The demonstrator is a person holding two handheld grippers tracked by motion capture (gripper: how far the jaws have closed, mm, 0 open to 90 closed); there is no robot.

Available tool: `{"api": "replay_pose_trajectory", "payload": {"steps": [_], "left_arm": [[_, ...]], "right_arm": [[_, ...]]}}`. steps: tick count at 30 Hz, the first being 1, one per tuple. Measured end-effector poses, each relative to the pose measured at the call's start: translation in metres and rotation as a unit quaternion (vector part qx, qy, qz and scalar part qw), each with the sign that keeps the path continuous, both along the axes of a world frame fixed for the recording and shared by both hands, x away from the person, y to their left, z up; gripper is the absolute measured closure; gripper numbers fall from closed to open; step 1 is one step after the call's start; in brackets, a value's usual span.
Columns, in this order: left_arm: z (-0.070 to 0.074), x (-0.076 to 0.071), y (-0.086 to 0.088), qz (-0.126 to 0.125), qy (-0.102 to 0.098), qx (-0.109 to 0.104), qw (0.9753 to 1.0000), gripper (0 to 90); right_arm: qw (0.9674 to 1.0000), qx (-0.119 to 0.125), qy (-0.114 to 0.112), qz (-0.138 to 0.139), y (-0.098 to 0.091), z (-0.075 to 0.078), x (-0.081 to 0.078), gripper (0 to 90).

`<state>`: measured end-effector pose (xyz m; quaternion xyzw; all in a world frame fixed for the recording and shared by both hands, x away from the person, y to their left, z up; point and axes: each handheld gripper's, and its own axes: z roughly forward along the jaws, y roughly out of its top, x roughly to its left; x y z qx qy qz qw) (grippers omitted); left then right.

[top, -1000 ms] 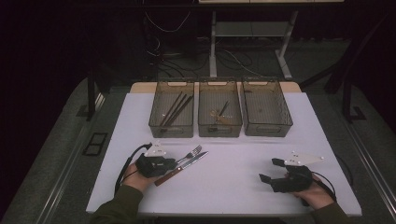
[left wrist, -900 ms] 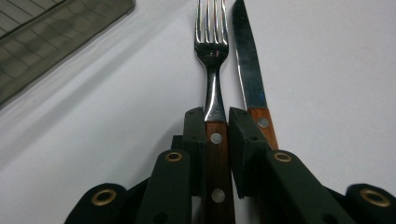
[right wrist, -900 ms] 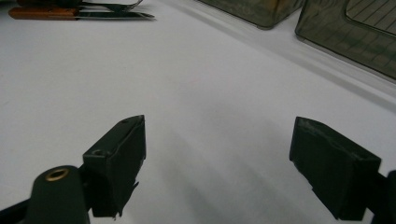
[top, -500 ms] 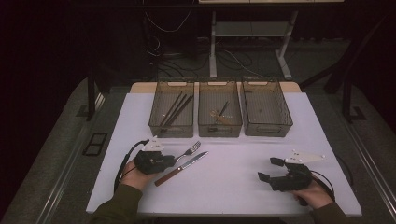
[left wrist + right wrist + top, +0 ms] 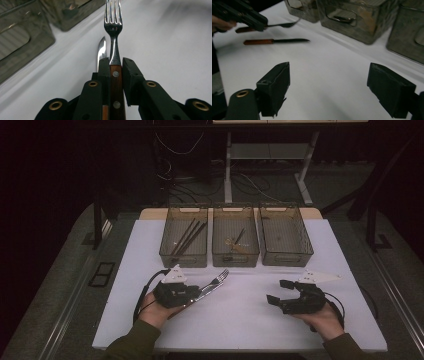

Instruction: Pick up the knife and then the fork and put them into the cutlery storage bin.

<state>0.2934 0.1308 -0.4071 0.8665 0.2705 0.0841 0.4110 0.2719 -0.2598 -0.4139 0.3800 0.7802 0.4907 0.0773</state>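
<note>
My left gripper (image 5: 196,292) is shut on the wooden handle of a fork (image 5: 220,277) and holds it a little above the white table, tines pointing toward the bins. In the left gripper view the fork (image 5: 113,27) stands between the jaws, whose pads press on its riveted handle. A wooden-handled knife (image 5: 277,40) lies flat on the table just beneath it, its blade tip (image 5: 101,48) peeking out to the left of the fork. My right gripper (image 5: 276,291) hovers at the right of the table, open and with nothing between its fingers (image 5: 274,82).
Three clear bins stand in a row at the back of the white table (image 5: 250,320): the left bin (image 5: 182,256) holds long dark utensils, the middle bin (image 5: 235,258) a few pieces, the right bin (image 5: 287,257) looks bare. Dark floor and cables lie beyond.
The left gripper has risen with the fork, lifting it off the table while the knife stays down. The right gripper has also risen slightly, still open.
</note>
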Motion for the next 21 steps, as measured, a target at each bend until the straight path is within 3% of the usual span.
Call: {"api": "replay_pose_trajectory", "payload": {"steps": [3, 12, 17, 21], "left_arm": [[0.002, 0.000, -0.012, -0.006, -0.003, 0.005, 1.0000, 77.5], [0.015, 0.003, -0.052, -0.018, -0.020, -0.011, 0.9996, 77.4], [0.017, 0.003, -0.073, -0.029, -0.031, -0.006, 0.9991, 77.4], [0.017, 0.001, -0.080, -0.032, -0.037, -0.005, 0.9988, 77.5]], "right_arm": [[1.0000, 0.006, -0.003, 0.001, 0.007, 0.003, 0.007, 18.8], [0.9994, 0.030, -0.014, 0.001, 0.025, 0.011, 0.027, 18.8], [0.9989, 0.044, -0.011, -0.007, 0.029, 0.010, 0.037, 18.9], [0.9981, 0.060, 0.001, -0.014, 0.032, 0.007, 0.043, 19.4]]}}
